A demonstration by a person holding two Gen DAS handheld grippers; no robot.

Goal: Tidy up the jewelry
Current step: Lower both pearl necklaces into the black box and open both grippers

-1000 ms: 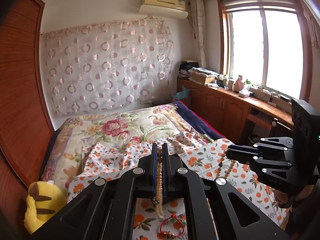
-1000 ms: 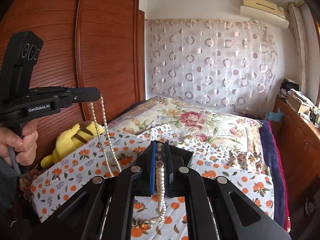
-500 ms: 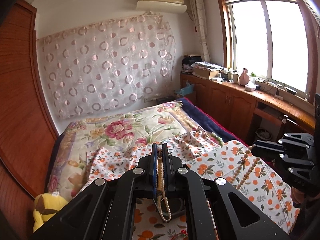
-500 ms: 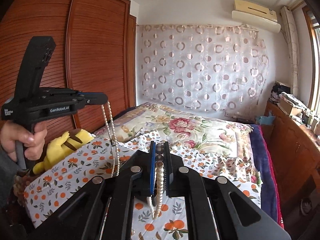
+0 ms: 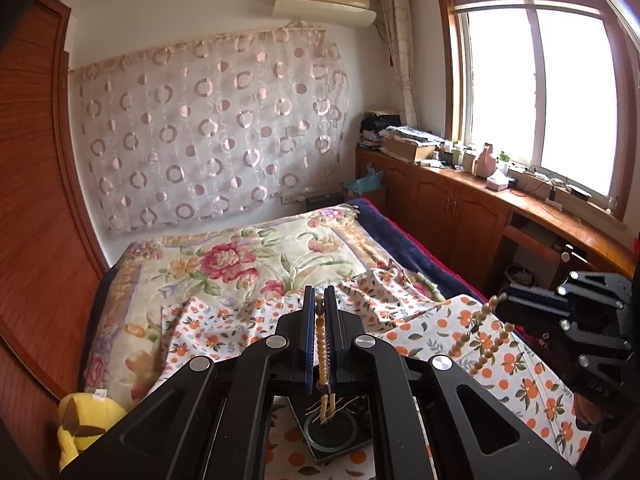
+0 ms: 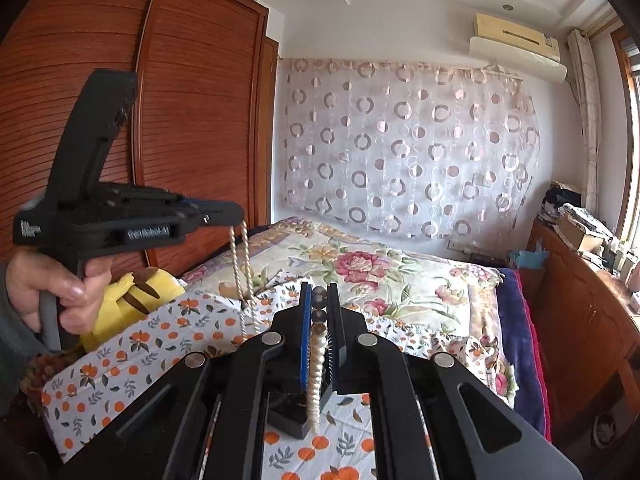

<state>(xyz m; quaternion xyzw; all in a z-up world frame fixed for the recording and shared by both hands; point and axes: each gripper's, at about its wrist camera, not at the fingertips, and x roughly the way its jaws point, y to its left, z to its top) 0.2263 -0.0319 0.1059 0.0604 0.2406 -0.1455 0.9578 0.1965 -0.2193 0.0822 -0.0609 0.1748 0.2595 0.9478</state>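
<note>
My left gripper (image 5: 319, 304) is shut on a pale bead necklace (image 5: 321, 354) that hangs down between its fingers, above a black tray (image 5: 340, 440) holding a green bangle (image 5: 331, 432). My right gripper (image 6: 319, 300) is shut on the other end of the bead strand (image 6: 316, 364), with dark beads at the top. In the right wrist view the left gripper (image 6: 224, 216) is at the left with the strand (image 6: 242, 276) hanging from it. In the left wrist view the right gripper (image 5: 504, 300) is at the right with beads (image 5: 480, 340) dangling.
An orange-print cloth (image 5: 460, 332) covers the near end of the bed, with a floral quilt (image 5: 240, 256) beyond. A yellow plush toy (image 6: 132, 304) lies at the bed's left edge by the wooden wardrobe (image 6: 180, 120). Cabinets (image 5: 440, 208) line the window side.
Both grippers have risen with the necklace, lifting it off the cloth. The black tray with the green bangle has come into view under the left gripper.
</note>
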